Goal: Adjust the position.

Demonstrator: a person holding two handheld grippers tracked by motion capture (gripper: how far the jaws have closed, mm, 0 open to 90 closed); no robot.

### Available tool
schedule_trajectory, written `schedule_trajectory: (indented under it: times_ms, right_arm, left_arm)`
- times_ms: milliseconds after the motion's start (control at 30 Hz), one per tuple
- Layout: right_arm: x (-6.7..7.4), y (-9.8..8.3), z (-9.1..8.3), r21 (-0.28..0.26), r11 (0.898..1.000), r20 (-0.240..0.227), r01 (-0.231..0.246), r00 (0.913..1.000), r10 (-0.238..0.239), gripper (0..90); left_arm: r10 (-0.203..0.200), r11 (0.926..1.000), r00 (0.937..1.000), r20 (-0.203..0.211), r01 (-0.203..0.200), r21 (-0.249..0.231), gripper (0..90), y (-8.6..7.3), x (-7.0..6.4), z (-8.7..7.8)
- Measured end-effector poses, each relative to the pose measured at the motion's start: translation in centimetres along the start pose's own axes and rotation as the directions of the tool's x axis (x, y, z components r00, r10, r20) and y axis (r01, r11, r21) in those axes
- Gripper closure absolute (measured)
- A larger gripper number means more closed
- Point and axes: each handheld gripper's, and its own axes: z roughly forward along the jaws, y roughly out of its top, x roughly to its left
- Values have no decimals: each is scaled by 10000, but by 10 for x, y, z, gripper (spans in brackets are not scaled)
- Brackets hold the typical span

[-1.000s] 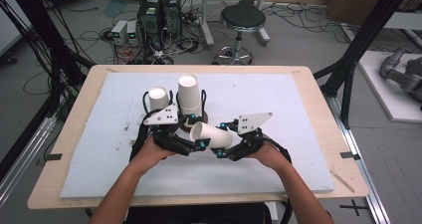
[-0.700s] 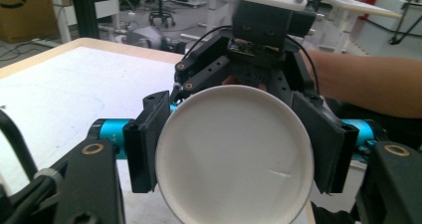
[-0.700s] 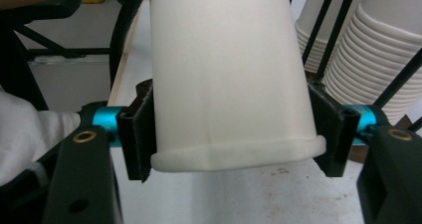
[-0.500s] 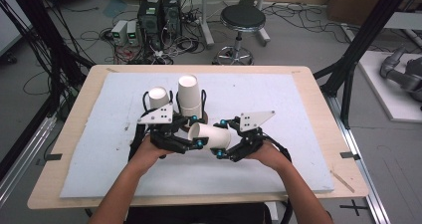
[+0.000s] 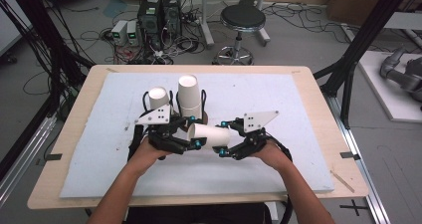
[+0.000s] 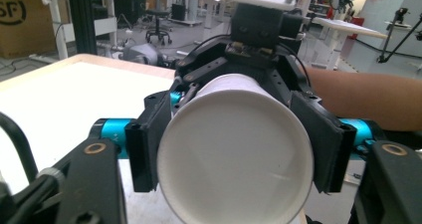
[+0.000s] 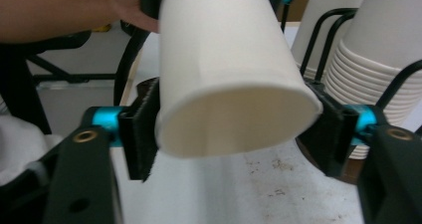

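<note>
- I am holding the paper cup (image 5: 209,134) on its side, up off the white mat (image 5: 308,104), in the middle of it. It is lying between my two grippers, pointing from 9 o'clock to 3 o'clock.
- My left gripper (image 6: 238,147) is pinching the closed bottom end of the cup. Its jaws have just been opening a bit, with the cup between them. If they are opening more, that end is slipping out.
- My right gripper (image 7: 238,134) is squeezing the open end. Its jaws have just been closing on the cup, and the round mouth is already looking squashed. If I am squeezing harder, the paper is bending and staying bent.
- Both grippers are gripping one cup. If I am pulling or twisting them apart, the thin paper is crumpling or tearing.
- If both grips are going loose at once, the cup is dropping onto the mat and rolling away.
- At 11 o'clock from the cup, close by, the tall cup stack (image 5: 189,97) is standing in its black wire holder. If I am swinging the cup that way, I am bumping it and knocking cups over.
- A bit farther, at 10 o'clock, the second cup stack (image 5: 158,98) is standing. My left hand is close to it, so a quick lift is tipping it.
</note>
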Motion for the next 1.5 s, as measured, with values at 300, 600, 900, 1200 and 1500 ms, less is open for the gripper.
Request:
schedule_trajectory:
  times_ms: [300,600,900,1200,1500]
  right_arm:
    - [1,2,-2,545,9981,24,277,9996,-279,352]
    - [0,2,-2,408,9991,-353,-76,9993,90,258]
    - [-1,0,-1,-688,9955,-267,-654,9976,637,252]
    - [-1,2,-7,-562,9984,-171,-91,9998,81,316]
    - [1,5,-5,-39,10000,-272,26,9996,-27,332]
  left_arm:
    - [48,9984,9998,-212,-36,565,244,0,1,1]
    - [228,9987,9979,599,-255,448,365,-1,1,2]
    - [132,9987,9980,613,-102,-503,369,-2,2,-1]
    - [127,9999,9998,-135,-126,95,255,-2,-3,0]
    - [284,9958,9995,-122,-273,875,263,-8,-3,-1]
